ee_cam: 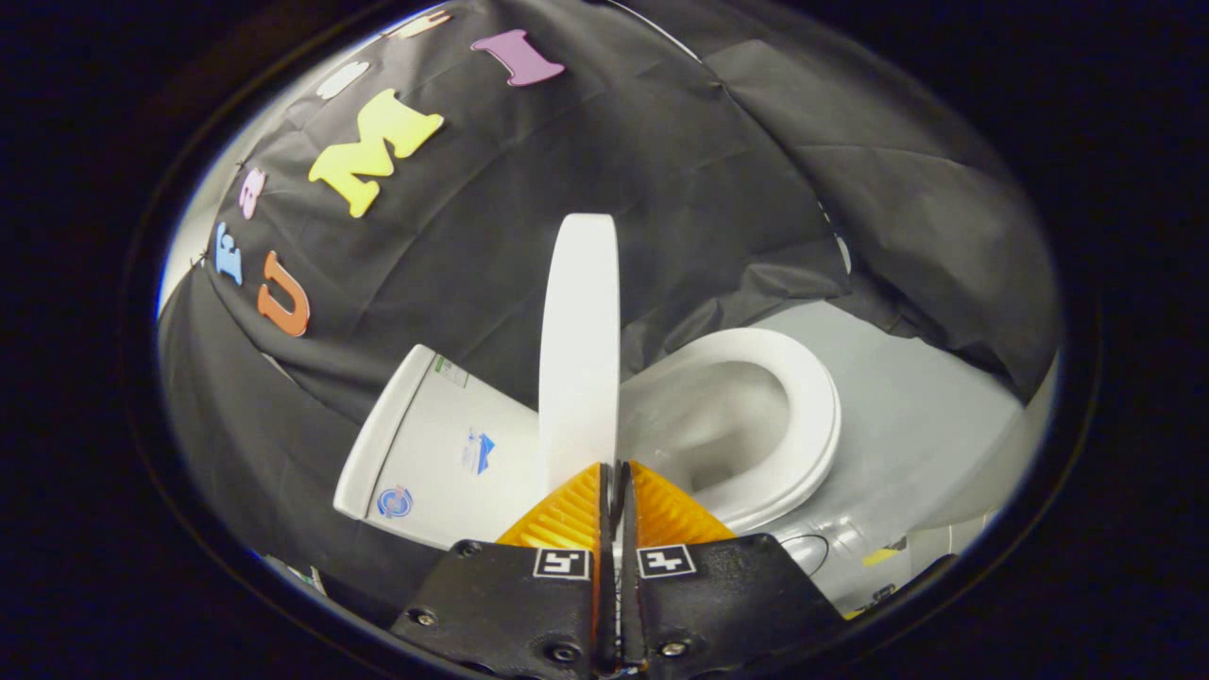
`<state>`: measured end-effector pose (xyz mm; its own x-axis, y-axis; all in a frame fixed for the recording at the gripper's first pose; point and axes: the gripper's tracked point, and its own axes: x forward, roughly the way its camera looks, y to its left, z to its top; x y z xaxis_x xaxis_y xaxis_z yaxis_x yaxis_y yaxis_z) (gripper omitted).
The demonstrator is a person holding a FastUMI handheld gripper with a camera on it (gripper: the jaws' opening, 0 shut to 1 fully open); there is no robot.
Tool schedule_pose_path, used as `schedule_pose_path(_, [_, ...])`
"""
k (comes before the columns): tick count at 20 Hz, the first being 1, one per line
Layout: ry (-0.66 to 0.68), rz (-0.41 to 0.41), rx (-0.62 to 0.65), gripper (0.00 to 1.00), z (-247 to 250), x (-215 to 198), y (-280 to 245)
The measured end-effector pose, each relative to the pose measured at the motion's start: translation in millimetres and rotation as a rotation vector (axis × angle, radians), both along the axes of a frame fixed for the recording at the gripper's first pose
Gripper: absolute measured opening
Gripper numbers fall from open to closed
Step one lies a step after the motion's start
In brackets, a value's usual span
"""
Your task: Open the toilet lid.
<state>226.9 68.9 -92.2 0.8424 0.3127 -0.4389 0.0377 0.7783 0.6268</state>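
Observation:
The white toilet lid [578, 349] stands raised, seen edge-on, rising straight ahead of my fingers. It stands between the tank [444, 444] and the seat ring [812, 397], apart from the seat. The oval seat ring lies flat around the open bowl [718, 425]. My gripper [614, 472] has its fingers almost together, with a thin strip of the lid's white rim showing between them. It is shut on the free end of the lid.
The white tank carries a few stickers and backs onto the black cloth wall [567, 142]. Grey floor [916, 406] spreads beyond the seat. The toilet's white base [831, 543] with a small yellow mark sits below the seat, close to my fingers.

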Motion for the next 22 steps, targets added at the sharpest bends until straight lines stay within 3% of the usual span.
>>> schedule_pose_path(22, [-0.088,0.053,-0.212,0.08,51,-2,72])
